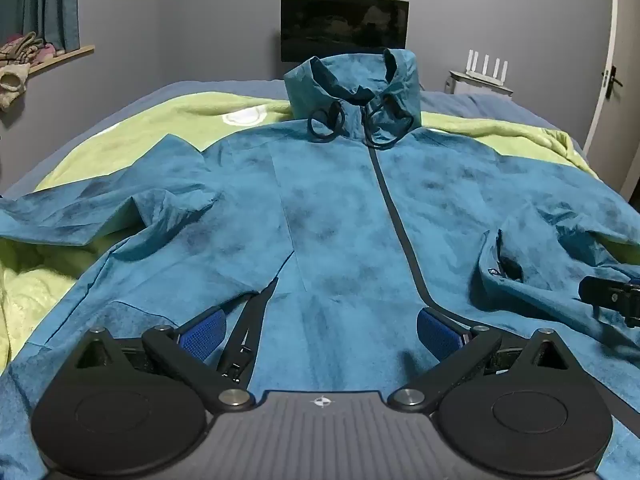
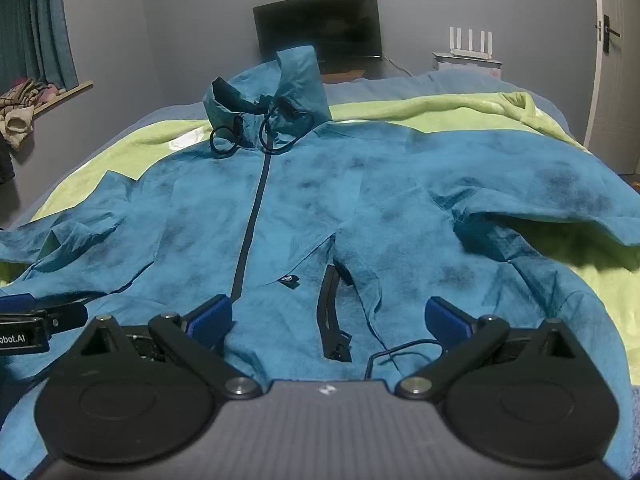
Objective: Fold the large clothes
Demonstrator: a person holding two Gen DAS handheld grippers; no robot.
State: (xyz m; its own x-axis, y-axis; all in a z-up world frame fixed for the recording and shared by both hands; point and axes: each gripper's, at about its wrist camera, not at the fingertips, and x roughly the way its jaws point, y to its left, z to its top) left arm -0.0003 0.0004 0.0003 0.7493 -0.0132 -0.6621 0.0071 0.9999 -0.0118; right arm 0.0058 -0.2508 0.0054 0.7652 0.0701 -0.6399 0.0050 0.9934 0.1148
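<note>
On green blanket (image 1: pixel 132 120): teal jacket (image 1: pixel 328 208) face-up, zipped, sleeves spread.

The jacket (image 1: pixel 332 216) lies spread on the blanket (image 1: pixel 120 128), directly ahead of both grippers. Its hood (image 1: pixel 356 80) stands at the far end, with the television (image 1: pixel 344 24) behind it.

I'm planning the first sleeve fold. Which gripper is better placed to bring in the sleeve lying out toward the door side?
Right. The right gripper hovers open over the jacket with that sleeve just to its right; the left gripper sits across the zipper, nearer the other sleeve.
</note>
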